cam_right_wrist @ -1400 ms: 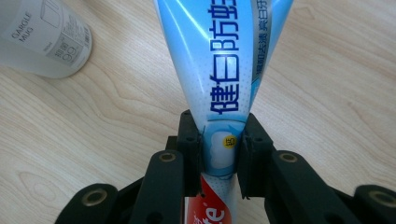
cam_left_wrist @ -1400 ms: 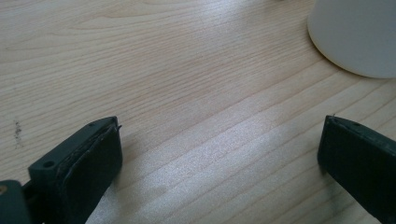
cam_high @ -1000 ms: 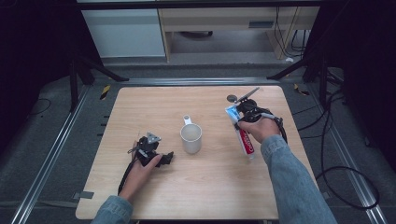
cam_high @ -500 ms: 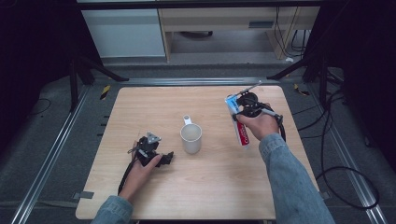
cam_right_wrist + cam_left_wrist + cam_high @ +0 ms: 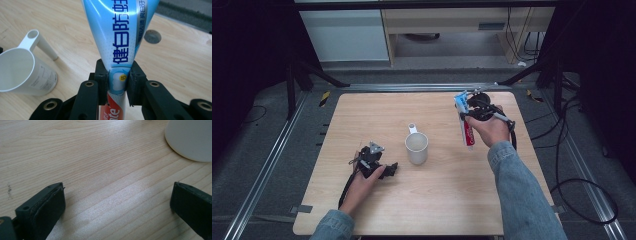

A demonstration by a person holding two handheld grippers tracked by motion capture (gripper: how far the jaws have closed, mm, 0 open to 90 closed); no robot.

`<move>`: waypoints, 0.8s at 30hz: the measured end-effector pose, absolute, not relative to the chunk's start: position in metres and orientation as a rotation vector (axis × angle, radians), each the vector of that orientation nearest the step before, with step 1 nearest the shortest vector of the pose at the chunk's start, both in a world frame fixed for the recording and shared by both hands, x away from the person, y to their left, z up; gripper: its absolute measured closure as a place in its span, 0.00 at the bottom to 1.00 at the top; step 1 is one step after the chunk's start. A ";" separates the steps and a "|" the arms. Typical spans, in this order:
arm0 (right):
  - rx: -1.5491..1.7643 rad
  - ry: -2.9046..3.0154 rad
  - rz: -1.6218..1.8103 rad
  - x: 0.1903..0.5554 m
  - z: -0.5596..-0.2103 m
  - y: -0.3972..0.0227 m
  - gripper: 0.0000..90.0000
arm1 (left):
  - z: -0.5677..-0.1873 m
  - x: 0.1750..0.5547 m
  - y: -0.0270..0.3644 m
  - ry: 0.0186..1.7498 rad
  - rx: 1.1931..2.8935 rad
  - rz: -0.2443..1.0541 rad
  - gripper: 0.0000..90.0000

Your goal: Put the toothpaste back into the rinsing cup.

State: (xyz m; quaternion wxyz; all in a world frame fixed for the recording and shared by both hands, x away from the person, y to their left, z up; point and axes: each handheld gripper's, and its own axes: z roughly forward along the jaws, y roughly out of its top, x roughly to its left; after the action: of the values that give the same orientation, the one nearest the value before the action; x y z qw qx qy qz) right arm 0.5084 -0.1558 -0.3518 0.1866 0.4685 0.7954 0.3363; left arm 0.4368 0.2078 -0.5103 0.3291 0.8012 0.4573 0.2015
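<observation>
1. Black jaws of the right gripper [image 5: 117, 85] are closed on a toothpaste tube [image 5: 117, 37]; in the right gripper view we see them pinching the tube at the narrow band where its blue printed part meets the red part below.
2. We see the blue part of the tube widen upward from the jaws, carrying dark blue printed characters.
3. In the high view, the right gripper [image 5: 473, 111] holds the toothpaste tube [image 5: 466, 125] above the right part of the wooden table [image 5: 447, 200]; we cannot tell whether the red end touches the table.
4. The person's right hand [image 5: 489, 129] wraps the gripper, with a denim sleeve [image 5: 524, 195] running back to the lower edge.
5. The left gripper [image 5: 389, 170] sits low over the table's left-front part, held in the left hand [image 5: 364, 176]; in the left gripper view we see its 2 jaws spread wide with bare wood between them.
6. A white cup [image 5: 416, 147] with a straight handle stands upright near the table's middle, between the 2 grippers; its base [image 5: 192, 137] appears just beyond the left jaws, and its open mouth [image 5: 17, 68] lies left of the tube.
</observation>
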 end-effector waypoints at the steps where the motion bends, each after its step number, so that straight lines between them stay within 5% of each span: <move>1: 1.318 2.230 0.955 0.509 -0.352 -0.156 0.82 | -0.510 0.437 0.208 1.197 2.096 0.527 0.00; 24: 1.293 1.990 1.135 0.513 -0.356 -0.151 0.82 | -0.510 0.437 0.208 1.198 2.096 0.526 0.00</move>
State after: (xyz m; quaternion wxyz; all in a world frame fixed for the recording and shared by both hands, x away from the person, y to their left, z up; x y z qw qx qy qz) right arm 0.5133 -0.1513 -0.3556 0.2528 0.4755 0.7320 0.4173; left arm 0.4367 0.2077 -0.5104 0.3293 0.8009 0.4580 0.2010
